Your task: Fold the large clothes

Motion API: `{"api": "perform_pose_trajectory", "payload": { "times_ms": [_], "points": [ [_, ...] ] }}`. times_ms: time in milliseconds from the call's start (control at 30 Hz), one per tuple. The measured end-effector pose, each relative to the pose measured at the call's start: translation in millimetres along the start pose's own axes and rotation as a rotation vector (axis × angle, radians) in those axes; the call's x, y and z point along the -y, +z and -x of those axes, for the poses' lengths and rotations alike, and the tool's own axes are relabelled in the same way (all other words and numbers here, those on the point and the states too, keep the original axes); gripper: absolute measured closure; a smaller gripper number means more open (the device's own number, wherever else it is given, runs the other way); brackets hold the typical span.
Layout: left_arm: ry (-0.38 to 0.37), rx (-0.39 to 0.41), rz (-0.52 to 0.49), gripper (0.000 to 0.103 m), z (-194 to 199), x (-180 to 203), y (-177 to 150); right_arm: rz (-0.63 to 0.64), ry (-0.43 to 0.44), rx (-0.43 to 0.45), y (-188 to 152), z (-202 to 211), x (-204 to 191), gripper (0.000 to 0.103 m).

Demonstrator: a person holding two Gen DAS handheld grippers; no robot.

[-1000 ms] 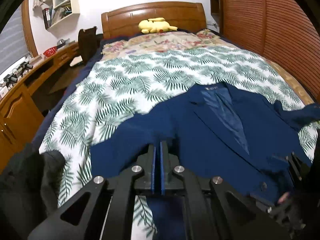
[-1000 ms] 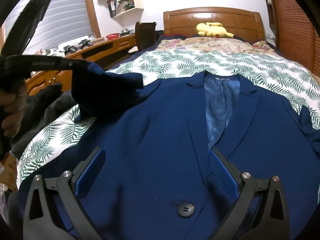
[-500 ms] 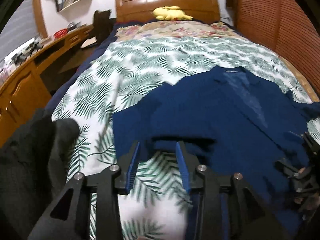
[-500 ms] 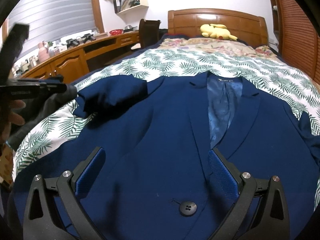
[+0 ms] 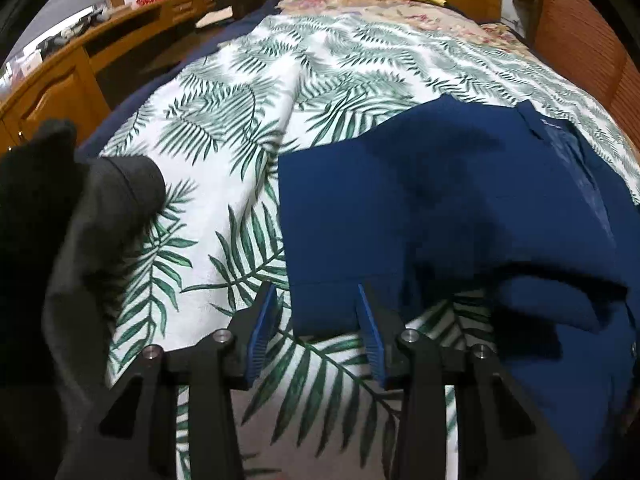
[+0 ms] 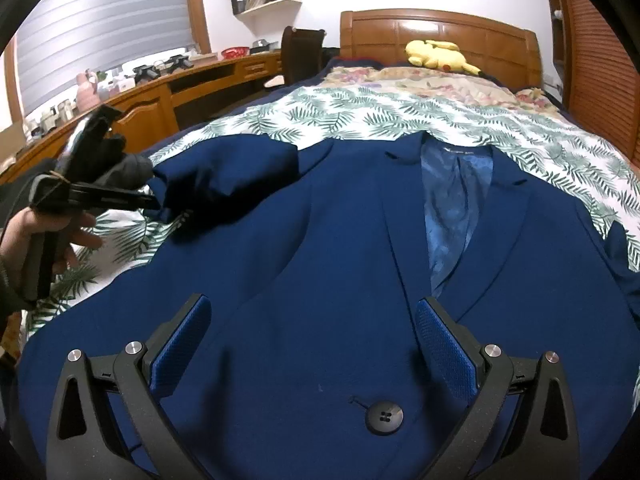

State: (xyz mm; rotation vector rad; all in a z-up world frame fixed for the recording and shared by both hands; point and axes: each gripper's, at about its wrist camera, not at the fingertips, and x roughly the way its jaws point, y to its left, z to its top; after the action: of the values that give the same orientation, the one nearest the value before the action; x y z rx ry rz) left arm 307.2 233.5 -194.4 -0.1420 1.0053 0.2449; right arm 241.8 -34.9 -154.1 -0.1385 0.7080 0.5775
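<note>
Right gripper [image 6: 312, 332]: jaws spread wide, nothing between the pads, poised low over the front of the navy jacket [image 6: 320, 280]. Black button [image 6: 384, 417] just nearer than the fingertips, between them. Beyond the tips, the lapels part on a patterned blue lining [image 6: 452, 200], collar at the far end.

Left gripper [image 5: 316, 320]: jaws partly open, holding nothing. Folded sleeve [image 5: 332, 248] edge lies between the two blue pads [image 5: 262, 320], just ahead; contact cannot be told. Sleeve is doubled back over the jacket body to the claw's right. Palm-print bedspread [image 5: 240, 140] beneath and ahead. Dark garment [image 5: 80, 240] heaped to the claw's left.

Right view, far left: the person's hand [image 6: 36, 236] on the left tool's grip.

Farther: floral cover, yellow plush toy [image 6: 438, 54], wooden headboard [image 6: 436, 32]. Wooden desk [image 6: 160, 96] along the left.
</note>
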Motion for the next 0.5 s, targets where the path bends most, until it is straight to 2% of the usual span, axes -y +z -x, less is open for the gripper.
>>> {"api": "perform_pose_trajectory", "payload": {
  "times_ms": [133,433,467,500],
  "points": [
    [-0.031,-0.030,0.049,0.061,-8.9,-7.0,0.4,0.009,0.000,-0.003,-0.4,-0.5,-1.3,0.000],
    [-0.051,-0.019,0.094,0.061,-9.8,-13.1,-0.6,0.013,-0.003,-0.001,-0.7,-0.2,-1.5,0.000],
    [-0.068,-0.011,0.092,0.081,-8.9,-13.0,-0.5,0.012,-0.003,-0.001,-0.6,-0.2,-1.5,0.000],
    [-0.091,-0.007,0.096,0.085,-7.8,-12.9,0.0,0.012,-0.003,0.001,-0.6,0.0,-1.6,0.000]
  ]
}}
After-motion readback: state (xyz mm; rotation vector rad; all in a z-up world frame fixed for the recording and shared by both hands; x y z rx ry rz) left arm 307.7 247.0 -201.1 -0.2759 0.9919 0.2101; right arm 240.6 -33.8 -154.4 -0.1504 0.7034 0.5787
